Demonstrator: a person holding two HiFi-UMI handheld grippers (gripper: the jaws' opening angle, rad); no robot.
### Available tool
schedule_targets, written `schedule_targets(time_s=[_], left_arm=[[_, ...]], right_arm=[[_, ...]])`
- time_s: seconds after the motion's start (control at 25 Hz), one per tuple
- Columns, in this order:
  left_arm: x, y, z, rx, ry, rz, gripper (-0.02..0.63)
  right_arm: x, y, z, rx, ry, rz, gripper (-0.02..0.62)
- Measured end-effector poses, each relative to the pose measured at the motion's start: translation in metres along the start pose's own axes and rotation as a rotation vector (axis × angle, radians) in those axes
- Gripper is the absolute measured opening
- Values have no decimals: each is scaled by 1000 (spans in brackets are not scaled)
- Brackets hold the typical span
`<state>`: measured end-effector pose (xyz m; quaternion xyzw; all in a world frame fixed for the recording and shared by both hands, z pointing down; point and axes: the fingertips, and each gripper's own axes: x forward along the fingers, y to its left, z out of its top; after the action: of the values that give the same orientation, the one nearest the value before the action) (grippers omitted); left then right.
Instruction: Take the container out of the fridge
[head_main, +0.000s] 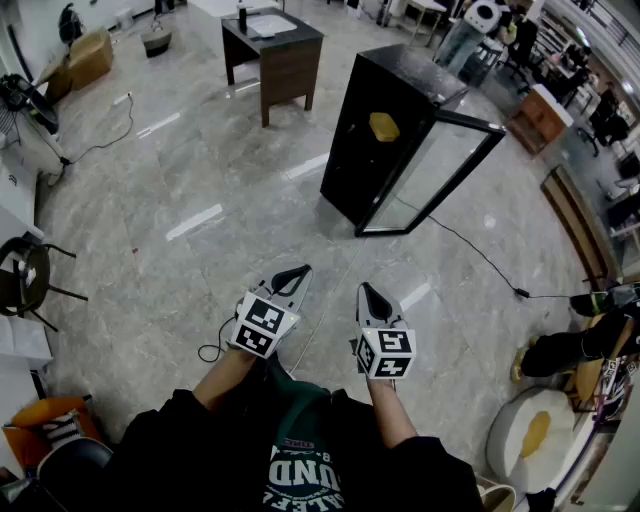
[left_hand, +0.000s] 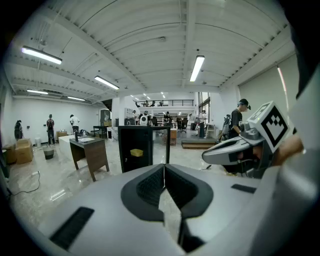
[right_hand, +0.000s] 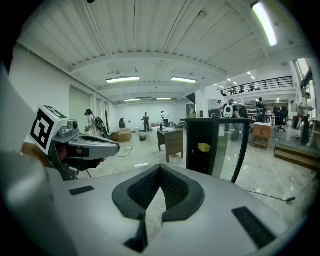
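Note:
A small black fridge (head_main: 372, 140) stands on the marble floor a few steps ahead, its glass door (head_main: 440, 175) swung open to the right. On a shelf inside it rests a yellow container (head_main: 384, 127), also seen from the left gripper view as the container (left_hand: 136, 152) and from the right gripper view as the container (right_hand: 204, 147). My left gripper (head_main: 296, 273) and right gripper (head_main: 366, 292) are held side by side at waist height, far short of the fridge. Both are shut with nothing between the pads, the left gripper (left_hand: 164, 166) and the right gripper (right_hand: 160, 168) alike.
A brown desk (head_main: 275, 50) stands left of the fridge, farther back. A power cable (head_main: 470, 255) runs across the floor from the fridge to the right. A black chair (head_main: 25, 280) is at the left edge, cardboard boxes (head_main: 90, 55) at the far left. People stand in the background.

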<state>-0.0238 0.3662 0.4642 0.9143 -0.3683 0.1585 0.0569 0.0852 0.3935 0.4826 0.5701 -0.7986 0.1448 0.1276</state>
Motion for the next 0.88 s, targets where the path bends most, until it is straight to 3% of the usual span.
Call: schedule_targets(time_s=[0.44, 0.88], left_arm=[[17, 10, 11, -8, -5, 4, 15], [28, 17, 14, -19, -4, 6, 15]], right_arm=[[12, -20, 16, -12, -30, -38, 37], [25, -20, 21, -11, -17, -17, 37]])
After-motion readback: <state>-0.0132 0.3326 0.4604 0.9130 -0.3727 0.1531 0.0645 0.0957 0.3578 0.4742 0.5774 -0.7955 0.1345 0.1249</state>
